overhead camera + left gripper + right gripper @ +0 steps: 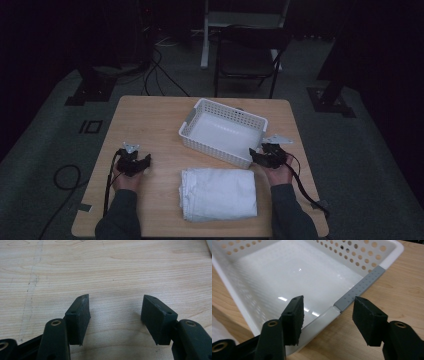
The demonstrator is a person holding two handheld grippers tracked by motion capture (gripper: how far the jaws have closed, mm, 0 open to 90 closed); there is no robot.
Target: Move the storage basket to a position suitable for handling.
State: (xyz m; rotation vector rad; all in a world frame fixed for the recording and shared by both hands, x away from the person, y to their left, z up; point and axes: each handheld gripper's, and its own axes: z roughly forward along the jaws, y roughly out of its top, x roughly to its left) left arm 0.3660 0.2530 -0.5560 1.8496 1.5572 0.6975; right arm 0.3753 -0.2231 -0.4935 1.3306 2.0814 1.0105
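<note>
Starting point: folded white towel [218,193] lies untouched at 6 o'clock, white basket [223,131] empty; left tool [134,162] and right tool [268,155] both gape apart, nothing moved.

table [150,120]: light wood, rounded corners, carried on a grey floor | white perforated basket [223,131]: set on the table toward the far edge, right of centre, turned at an angle | folded white cloth [218,193]: laid flat by the near edge, just in front of the basket
</note>
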